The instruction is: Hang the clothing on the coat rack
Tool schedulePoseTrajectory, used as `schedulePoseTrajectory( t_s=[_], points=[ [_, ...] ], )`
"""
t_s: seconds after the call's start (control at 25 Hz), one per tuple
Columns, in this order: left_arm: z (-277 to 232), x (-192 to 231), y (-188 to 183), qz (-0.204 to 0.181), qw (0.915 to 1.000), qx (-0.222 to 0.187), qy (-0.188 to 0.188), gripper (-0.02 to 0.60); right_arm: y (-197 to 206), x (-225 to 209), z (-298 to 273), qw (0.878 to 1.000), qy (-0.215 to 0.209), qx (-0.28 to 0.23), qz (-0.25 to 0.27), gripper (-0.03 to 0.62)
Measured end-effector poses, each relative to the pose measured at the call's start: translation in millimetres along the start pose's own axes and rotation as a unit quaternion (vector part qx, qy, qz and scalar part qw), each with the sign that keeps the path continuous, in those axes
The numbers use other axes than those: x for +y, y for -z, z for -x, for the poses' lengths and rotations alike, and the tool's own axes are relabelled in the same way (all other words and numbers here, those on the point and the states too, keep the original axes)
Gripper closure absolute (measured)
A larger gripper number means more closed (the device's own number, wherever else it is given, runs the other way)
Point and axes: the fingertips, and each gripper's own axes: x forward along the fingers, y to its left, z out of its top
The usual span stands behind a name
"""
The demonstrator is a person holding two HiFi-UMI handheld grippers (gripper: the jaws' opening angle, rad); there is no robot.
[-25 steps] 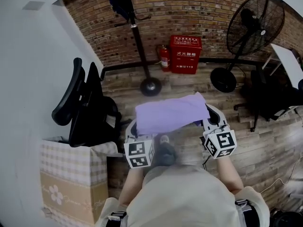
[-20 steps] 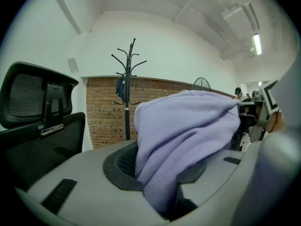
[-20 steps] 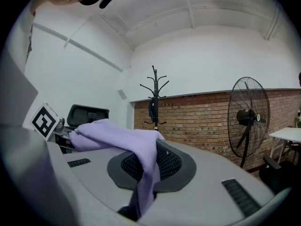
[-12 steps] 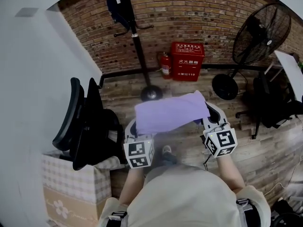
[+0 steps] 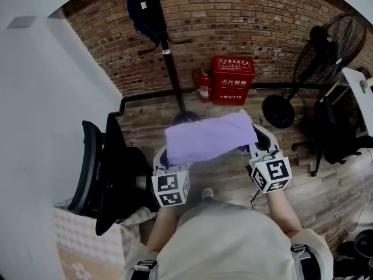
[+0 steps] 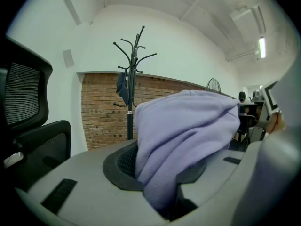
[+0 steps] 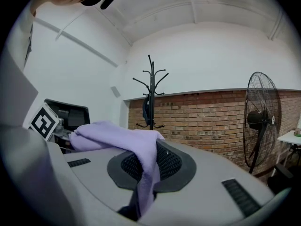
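Closest to you, the left tongs (image 6: 162,199) are pinching a thick bunched fold of the lilac garment (image 5: 208,136). Their jaws stand partly apart around the bulk of the cloth. The right tongs (image 7: 141,201) are pressed almost together on a thinner edge of the same garment, and the fabric drops down through the slot between their jaws. Between the two grips the garment lies stretched out flat in front of your body, above the wooden floor (image 5: 233,177) and touching nothing else.

The thin right-hand grip looks like the one more likely to slip, so don't pull the two tongs apart any harder than it takes to hold the cloth taut. On your left, an office chair (image 5: 99,168) and a checked box (image 5: 87,238) stand near your path. Carry the left corner high enough that it won't brush the chair back.

Further ahead, against the brick wall (image 5: 245,16), stands the coat rack (image 5: 166,45). The garment hides part of its base. A dark item (image 5: 140,10) already hangs on its left side, so a bare hook arm on the right side looks like the better target. From the tongs' own views the hooks sit well above the cloth, so you will probably need to lift a good deal. Find a collar, loop or opening first, bring it up over the hook tip, and let the weight settle there before you spread either pair of tongs. The fan (image 5: 326,51) and the red cabinet (image 5: 232,72) stand off to the right, well apart from the rack.
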Motion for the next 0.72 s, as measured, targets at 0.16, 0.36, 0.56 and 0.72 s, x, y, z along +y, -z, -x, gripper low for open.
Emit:
schedulePoseTrajectory(
  t_s=[0.16, 0.36, 0.56, 0.72],
  points=[
    [-25, 18, -8, -0.002, 1.0000, -0.004, -0.001, 0.459, 0, -2, -31, 1.000, 0.000, -0.003, 0.002, 0.579],
    [-53, 38, -18, -0.003, 1.0000, -0.009, -0.002, 0.459, 0, -6, -67, 1.000, 0.000, -0.005, 0.001, 0.579],
    [-75, 53, -26, -0.004, 1.0000, -0.007, -0.001, 0.459, -3, -9, -93, 1.000, 0.002, -0.009, -0.002, 0.579],
    [-89, 57, -31, -0.008, 0.9999, -0.007, 0.002, 0.459, -8, -15, -108, 1.000, 0.002, -0.015, 0.002, 0.579]
  ],
)
